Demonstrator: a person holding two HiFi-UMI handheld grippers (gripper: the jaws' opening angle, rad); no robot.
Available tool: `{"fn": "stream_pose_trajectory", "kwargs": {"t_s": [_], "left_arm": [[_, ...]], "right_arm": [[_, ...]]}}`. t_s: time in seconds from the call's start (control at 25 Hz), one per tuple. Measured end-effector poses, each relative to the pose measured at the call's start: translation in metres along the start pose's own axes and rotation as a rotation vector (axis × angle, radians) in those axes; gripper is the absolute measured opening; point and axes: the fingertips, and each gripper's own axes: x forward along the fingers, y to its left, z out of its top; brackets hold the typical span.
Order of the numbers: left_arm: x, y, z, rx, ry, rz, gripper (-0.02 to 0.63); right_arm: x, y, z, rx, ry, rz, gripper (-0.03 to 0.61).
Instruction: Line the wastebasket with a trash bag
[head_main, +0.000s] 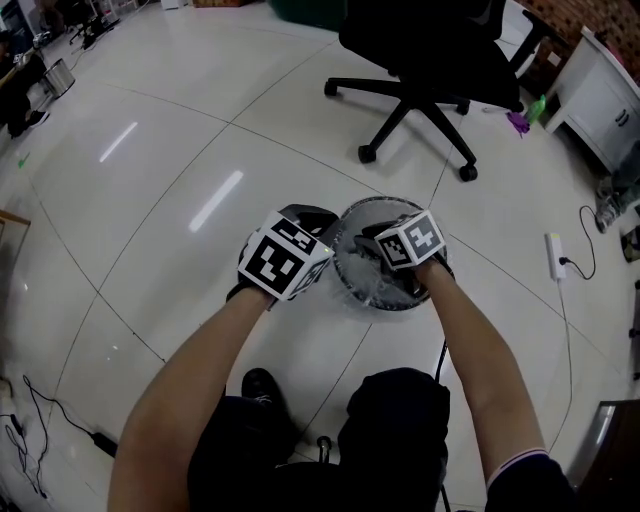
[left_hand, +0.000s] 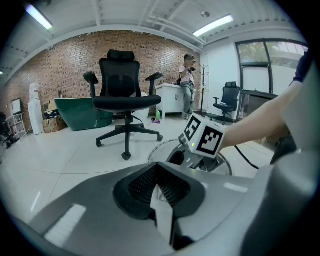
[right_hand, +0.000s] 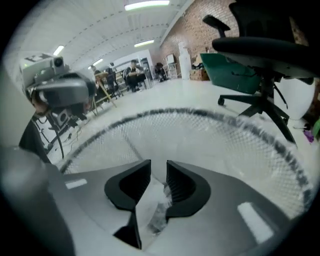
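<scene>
Trash bag (head_main: 375, 290) loose in wastebasket (head_main: 362, 206) — left hand-held gripper (left_hand: 159, 186) pinches it, right hand-held gripper (right_hand: 158, 172) parted; next, probably regrip edge.

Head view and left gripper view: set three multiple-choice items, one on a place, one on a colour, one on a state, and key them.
1. In the head view, where does the office chair stand relative to the wastebasket?
A. beyond it, toward the top of the picture
B. between the person's feet
C. inside it

2. What colour is the chair's seat?
A. red
B. black
C. white

3. How do the left gripper's jaws stand?
A. wide apart
B. clamped on a chair leg
C. together

Key:
1 A, the chair lies above the basket in the head view.
2 B, seat and back are both black.
3 C, its own view shows no gap between them.
</scene>
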Motion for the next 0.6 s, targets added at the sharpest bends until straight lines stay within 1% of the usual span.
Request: {"fn": "stream_pose_trajectory", "kwargs": {"t_s": [0.12,0.24,0.32,0.44,0.6], "left_arm": [[-0.006,-0.005,0.002,0.009,-0.004,0.007,0.012],[-0.012,-0.014,0.009,0.016,-0.02,0.011,0.012],[-0.016,-0.022,0.015,0.023,-0.035,0.01,0.012],[-0.021,-0.035,0.023,0.039,-0.052,0.003,0.012],[-0.029,-0.049,0.036,0.058,-0.076,0.004,0.012]], "right_arm": [[-0.025,0.006,0.029,0.003,-0.145,-0.01,0.095],[-0.054,0.011,0.055,-0.016,-0.301,-0.048,0.087],[-0.073,0.013,0.068,-0.027,-0.375,-0.078,0.084],[-0.099,0.019,0.079,-0.043,-0.433,-0.106,0.078],[-0.135,0.039,0.081,-0.075,-0.468,-0.118,0.068]]}}
